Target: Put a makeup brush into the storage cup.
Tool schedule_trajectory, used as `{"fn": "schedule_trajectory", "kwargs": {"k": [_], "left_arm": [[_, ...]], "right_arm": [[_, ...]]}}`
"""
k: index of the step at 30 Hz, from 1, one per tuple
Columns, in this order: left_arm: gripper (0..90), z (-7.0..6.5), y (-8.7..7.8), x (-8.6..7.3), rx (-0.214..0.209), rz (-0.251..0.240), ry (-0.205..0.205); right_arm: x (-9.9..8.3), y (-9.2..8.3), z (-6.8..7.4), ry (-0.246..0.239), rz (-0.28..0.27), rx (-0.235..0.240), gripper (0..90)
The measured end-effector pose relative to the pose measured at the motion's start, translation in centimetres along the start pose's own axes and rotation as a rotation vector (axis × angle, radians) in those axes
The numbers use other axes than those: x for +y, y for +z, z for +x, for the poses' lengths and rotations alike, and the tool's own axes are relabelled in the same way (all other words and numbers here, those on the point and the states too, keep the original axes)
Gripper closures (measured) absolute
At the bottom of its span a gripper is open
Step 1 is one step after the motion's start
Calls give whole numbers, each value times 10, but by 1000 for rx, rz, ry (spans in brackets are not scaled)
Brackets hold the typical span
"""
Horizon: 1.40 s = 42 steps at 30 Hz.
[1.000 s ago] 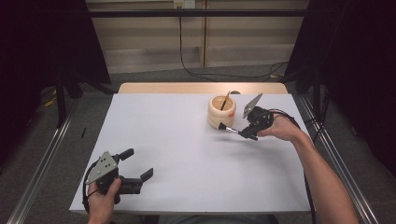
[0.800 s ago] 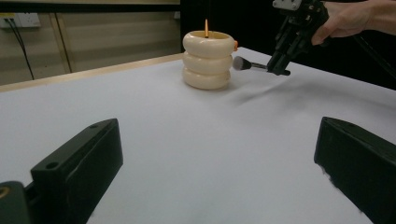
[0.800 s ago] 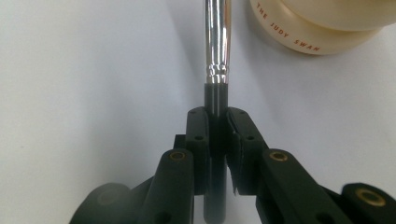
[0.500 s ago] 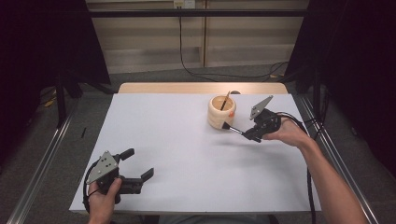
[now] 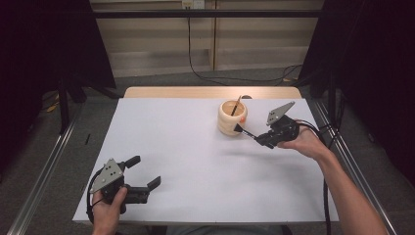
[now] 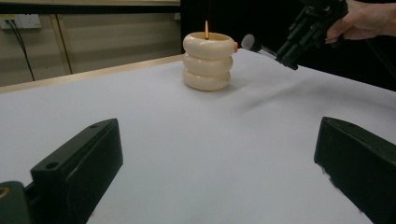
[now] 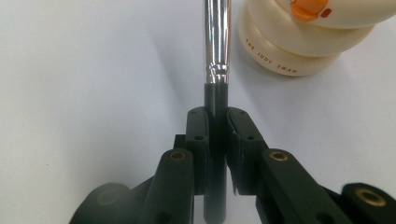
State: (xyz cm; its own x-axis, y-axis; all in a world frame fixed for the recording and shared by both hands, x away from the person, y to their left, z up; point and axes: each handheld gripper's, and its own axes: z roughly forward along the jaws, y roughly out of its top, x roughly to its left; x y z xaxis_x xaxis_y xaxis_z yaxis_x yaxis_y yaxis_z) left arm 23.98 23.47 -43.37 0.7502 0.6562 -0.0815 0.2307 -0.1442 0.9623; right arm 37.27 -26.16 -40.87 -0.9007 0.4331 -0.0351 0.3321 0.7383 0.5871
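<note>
- Two grippers are in your hands: your right gripper (image 5: 261, 139) is out at the far right of the white table (image 5: 195, 196), and your left gripper (image 5: 142, 178) rests at the near left corner.
- Your right gripper's jaws are clamped tight on the black handle of a makeup brush (image 7: 216, 70); the silver ferrule runs straight out ahead of the jaws.
- In the high view that brush (image 5: 243, 130) points from your gripper toward the cream ringed holder (image 5: 232, 117), its tip close against the holder's near side; you cannot tell whether it touches.
- The holder stands upright at the far side of the table, with an orange mark on its top ring and a thin stick (image 5: 236, 105) leaning inside it.
- Your left gripper's jaws stand wide apart with nothing between them, only bare table ahead, well apart from the holder (image 6: 208, 60).
</note>
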Motion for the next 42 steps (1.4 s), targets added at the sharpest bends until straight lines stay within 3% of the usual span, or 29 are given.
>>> {"fn": "schedule_trajectory", "kwargs": {"k": [11, 21, 30, 38, 42], "left_arm": [[13, -1, -1, 0, -2, -7, -6], [13, 0, -1, 0, 1, -9, -4], [13, 0, -1, 0, 2, -8, -6], [13, -1, -1, 0, 1, -7, -9], [13, -1, -1, 0, 0, -7, -7]], "right_arm": [[-2, -2, 3, 36, -92, -32, 800], [-17, -8, 6, 129, -198, -85, 800], [-24, -12, 14, 142, -279, -117, 800], [-30, -15, 15, 178, -366, -138, 800], [-30, -17, 16, 196, -384, -148, 800]]}}
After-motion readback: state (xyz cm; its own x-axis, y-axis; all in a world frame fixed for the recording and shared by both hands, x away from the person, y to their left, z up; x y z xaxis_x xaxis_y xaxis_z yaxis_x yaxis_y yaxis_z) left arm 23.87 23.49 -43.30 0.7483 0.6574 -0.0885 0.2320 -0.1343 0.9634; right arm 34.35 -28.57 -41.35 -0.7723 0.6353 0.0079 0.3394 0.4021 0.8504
